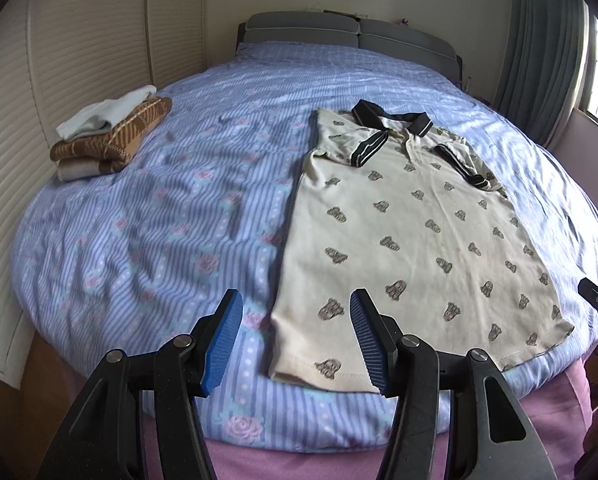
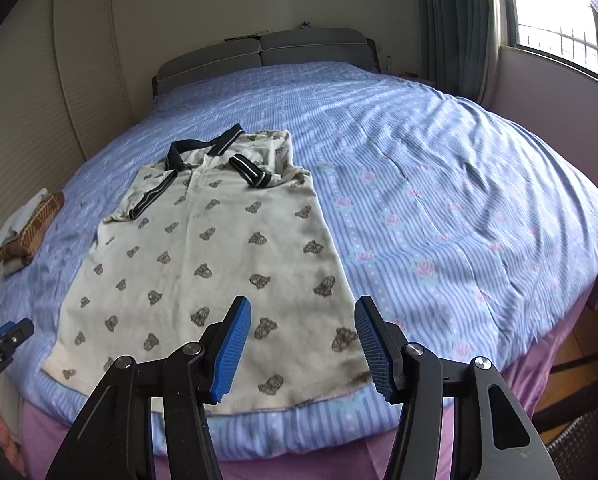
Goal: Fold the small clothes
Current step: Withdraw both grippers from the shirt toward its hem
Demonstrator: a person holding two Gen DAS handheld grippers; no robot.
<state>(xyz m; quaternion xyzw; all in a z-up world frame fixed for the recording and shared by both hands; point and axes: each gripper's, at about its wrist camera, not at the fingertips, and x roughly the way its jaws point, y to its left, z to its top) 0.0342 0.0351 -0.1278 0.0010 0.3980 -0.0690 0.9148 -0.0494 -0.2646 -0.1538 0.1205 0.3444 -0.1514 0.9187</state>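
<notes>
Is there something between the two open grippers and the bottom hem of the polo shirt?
Nothing visible. The left gripper and right gripper face the polo shirt hem directly; the folded pile lies far off.

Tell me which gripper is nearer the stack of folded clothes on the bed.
Left. The left gripper hangs open over the polo shirt's hem corner on the stack's side; the right gripper is open over the opposite corner, farther away.

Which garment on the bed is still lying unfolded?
The cream polo shirt with the dark collar, spread flat at the near edge, sleeves tucked in. The brown plaid piece and white piece sit folded in a pile.
</notes>
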